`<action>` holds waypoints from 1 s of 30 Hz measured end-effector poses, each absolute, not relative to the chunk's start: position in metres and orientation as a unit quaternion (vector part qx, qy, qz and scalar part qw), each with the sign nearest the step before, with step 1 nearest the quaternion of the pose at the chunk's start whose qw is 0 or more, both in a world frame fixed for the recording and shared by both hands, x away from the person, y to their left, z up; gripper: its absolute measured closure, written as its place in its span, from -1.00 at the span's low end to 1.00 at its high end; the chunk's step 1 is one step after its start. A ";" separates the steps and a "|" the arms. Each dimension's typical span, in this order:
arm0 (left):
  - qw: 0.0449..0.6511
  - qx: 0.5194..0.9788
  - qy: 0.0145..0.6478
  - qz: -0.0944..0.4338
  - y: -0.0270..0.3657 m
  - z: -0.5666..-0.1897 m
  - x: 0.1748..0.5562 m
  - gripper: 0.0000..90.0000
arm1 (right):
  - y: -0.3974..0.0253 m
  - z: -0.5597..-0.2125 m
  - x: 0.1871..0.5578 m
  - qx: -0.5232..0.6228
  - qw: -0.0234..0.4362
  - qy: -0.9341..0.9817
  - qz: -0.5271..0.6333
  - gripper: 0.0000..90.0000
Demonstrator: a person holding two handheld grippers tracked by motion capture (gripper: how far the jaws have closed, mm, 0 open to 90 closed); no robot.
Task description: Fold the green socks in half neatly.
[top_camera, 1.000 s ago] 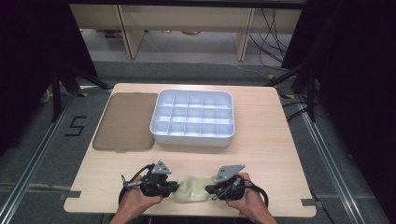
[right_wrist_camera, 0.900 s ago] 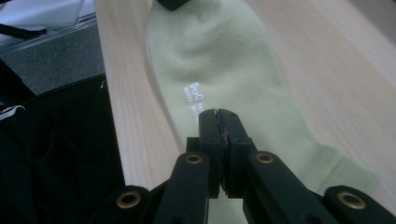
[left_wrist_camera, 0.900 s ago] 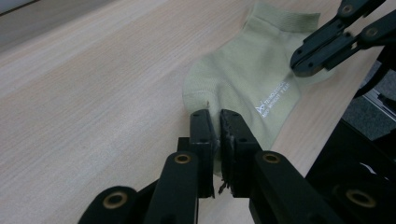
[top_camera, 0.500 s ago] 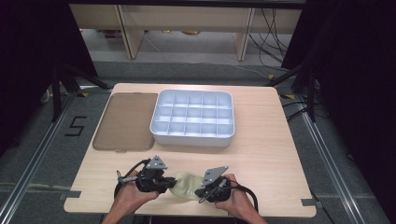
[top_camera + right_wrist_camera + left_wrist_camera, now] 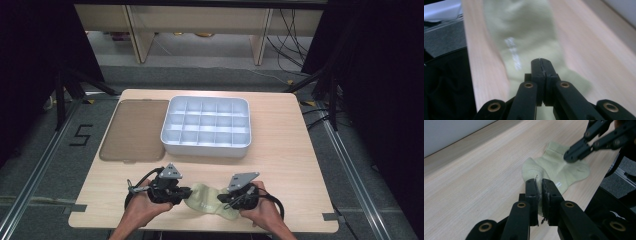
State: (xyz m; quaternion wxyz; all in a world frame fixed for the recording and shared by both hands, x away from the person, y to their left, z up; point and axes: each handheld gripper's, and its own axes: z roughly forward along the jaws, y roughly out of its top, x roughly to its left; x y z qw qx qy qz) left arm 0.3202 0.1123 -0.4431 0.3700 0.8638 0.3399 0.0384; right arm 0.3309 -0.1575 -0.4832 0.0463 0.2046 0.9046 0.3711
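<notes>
- The sock [image 5: 207, 200], pale green, lies flat on the wooden surface [image 5: 300, 165] near its front edge, stretched between the two hand-held grippers.
- At the far left of the surface lies a flat brown lid [image 5: 134, 129], just beside the compartment tray.
- The left hand-held gripper [image 5: 184, 194] is gripped by the person's left hand [image 5: 147, 205] at the sock's left end; in the left gripper view its jaws stand nearly together with the edge of the sock [image 5: 554, 171] pinched in the narrow gap between them.
- The white compartment tray [image 5: 206, 126] sits toward the back middle of the surface, well apart from the sock, its cells showing nothing inside.
- The right hand-held gripper [image 5: 223, 199] is held by the person's right hand [image 5: 260, 210] at the sock's right end; in the right gripper view its jaws are pressed together over the sock [image 5: 524, 40], whose fabric runs under them, so it appears to clamp the cloth, though the picture is blurred.
- In the left gripper view the right hand-held gripper [image 5: 569, 157] touches the sock's far end with its tips.
</notes>
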 end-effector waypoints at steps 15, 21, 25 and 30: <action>0.380 0.870 0.312 0.035 0.080 -0.432 0.321 0.84 | -0.188 -0.497 0.329 0.250 0.058 0.910 0.325 1.00; 0.384 0.876 0.292 0.030 0.058 -0.428 0.323 0.85 | -0.187 -0.498 0.329 0.255 0.053 0.906 0.335 1.00; 0.383 0.877 0.288 0.028 0.048 -0.429 0.323 0.85 | -0.190 -0.498 0.330 0.256 0.042 0.905 0.337 1.00; 0.379 0.882 0.279 0.026 0.039 -0.432 0.326 0.86 | -0.196 -0.491 0.331 0.258 0.050 0.898 0.353 0.98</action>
